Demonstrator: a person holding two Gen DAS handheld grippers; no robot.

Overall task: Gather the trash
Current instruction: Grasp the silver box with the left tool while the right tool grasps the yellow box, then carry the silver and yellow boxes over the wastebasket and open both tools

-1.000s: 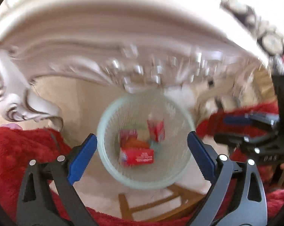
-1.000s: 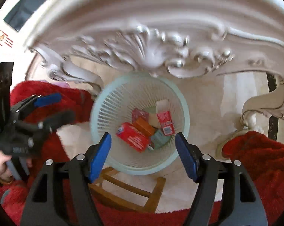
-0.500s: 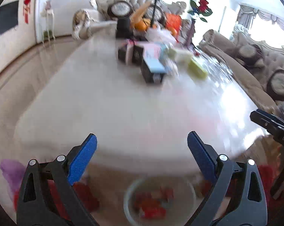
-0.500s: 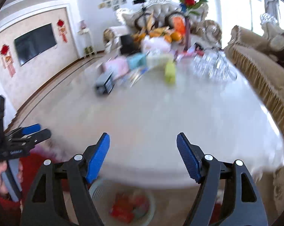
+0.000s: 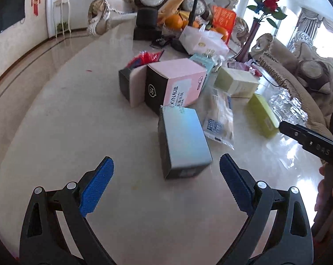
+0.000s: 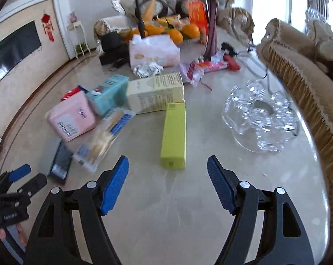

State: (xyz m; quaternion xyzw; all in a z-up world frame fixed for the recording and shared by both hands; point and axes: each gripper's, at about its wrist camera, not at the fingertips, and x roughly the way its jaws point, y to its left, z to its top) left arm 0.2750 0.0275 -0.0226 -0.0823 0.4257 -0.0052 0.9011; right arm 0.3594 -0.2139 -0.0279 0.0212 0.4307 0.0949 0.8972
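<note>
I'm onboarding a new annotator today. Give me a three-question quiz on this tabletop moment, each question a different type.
1. True or false: the left gripper holds the blue-grey box.
2. Which carton lies nearest ahead of the right gripper? A) pink box B) lime-green carton C) teal box
3. Fill in: right of the lime-green carton sits a clear ___ dish.

Key: 1 false, jaws open and empty; 2 B; 3 glass.
</note>
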